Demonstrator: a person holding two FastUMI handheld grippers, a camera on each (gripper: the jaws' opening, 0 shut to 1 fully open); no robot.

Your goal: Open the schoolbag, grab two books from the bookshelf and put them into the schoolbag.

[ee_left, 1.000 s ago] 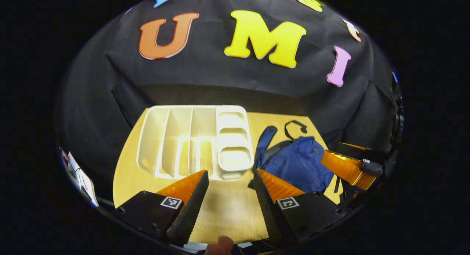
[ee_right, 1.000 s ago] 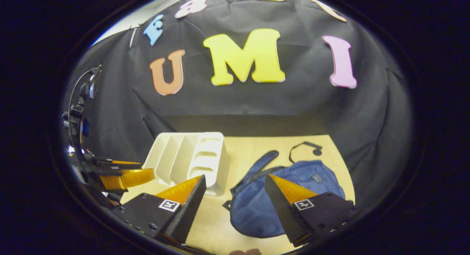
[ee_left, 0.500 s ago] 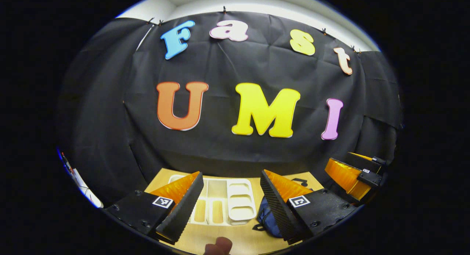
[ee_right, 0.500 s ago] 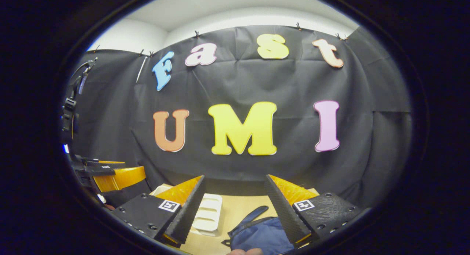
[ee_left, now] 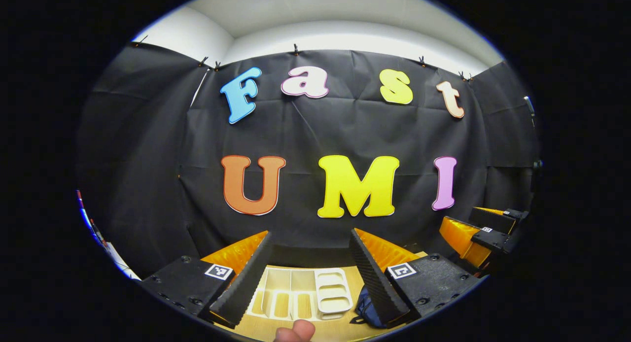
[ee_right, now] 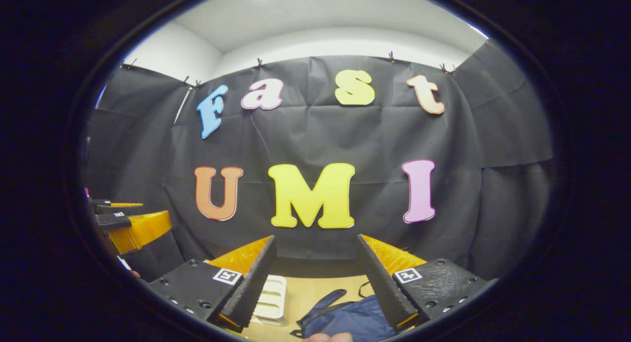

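Note:
The white plastic bookshelf lies low in the left gripper view, between my fingers, and its slots look empty. Its right end peeks out in the right gripper view. The blue schoolbag lies on the table to the right of it, with a corner behind my left gripper's right finger. My left gripper is open and holds nothing, raised well above the table. My right gripper is open too, level with it. Each shows off to the side in the other's view.
A light wooden table carries the bookshelf and the bag. The black cloth wall rises just behind it, with a white wall and ceiling above. A person's thumb shows at the bottom edge.
Both grippers have tilted up from the table toward the wall. The bookshelf and the bag have slid down to the bottom of both views. Both grippers stayed open.

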